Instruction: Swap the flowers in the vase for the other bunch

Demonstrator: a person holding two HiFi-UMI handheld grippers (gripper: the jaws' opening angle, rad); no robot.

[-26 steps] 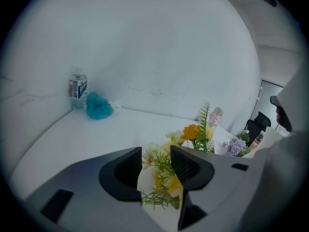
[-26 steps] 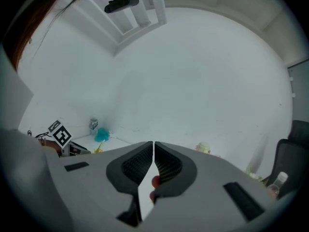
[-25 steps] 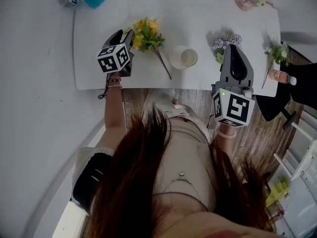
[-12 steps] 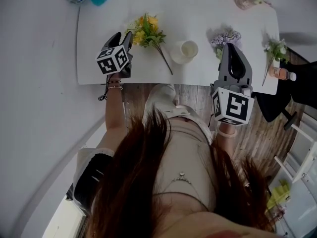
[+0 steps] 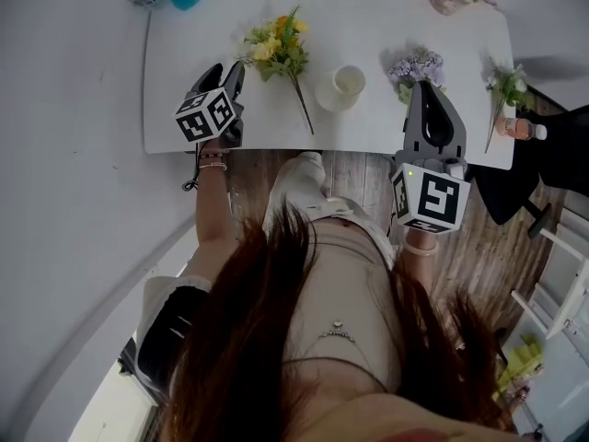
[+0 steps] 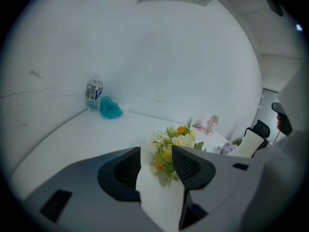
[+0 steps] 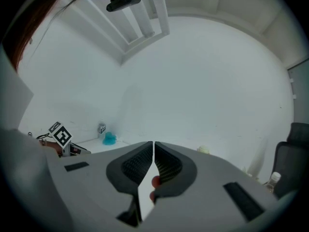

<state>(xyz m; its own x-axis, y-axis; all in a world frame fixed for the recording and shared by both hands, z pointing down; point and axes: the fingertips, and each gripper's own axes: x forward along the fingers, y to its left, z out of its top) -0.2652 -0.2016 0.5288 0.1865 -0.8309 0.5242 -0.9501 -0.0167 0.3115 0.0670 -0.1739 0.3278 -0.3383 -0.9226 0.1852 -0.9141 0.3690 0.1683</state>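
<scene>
text: none legible | bottle label [image 6: 94, 90] blurred (too small)

Yellow bunch [image 5: 279, 44]: yellow and orange blooms with green leaves, lying flat just ahead and to the right of the left gripper [image 5: 236, 70], stems toward the near edge. Vase [image 5: 339, 87]: white, upright, empty, between both grippers. Purple bunch [image 5: 416, 66]: lying just beyond the right gripper [image 5: 425, 87]

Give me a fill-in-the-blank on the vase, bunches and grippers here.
1. The vase is ___.
2. In the head view, the yellow bunch lies on the table to the ___ of the vase.
3. The jaws of the right gripper are ___.
4. The jaws of the left gripper are ___, gripping nothing.
Missing words: empty; left; shut; open.
</scene>
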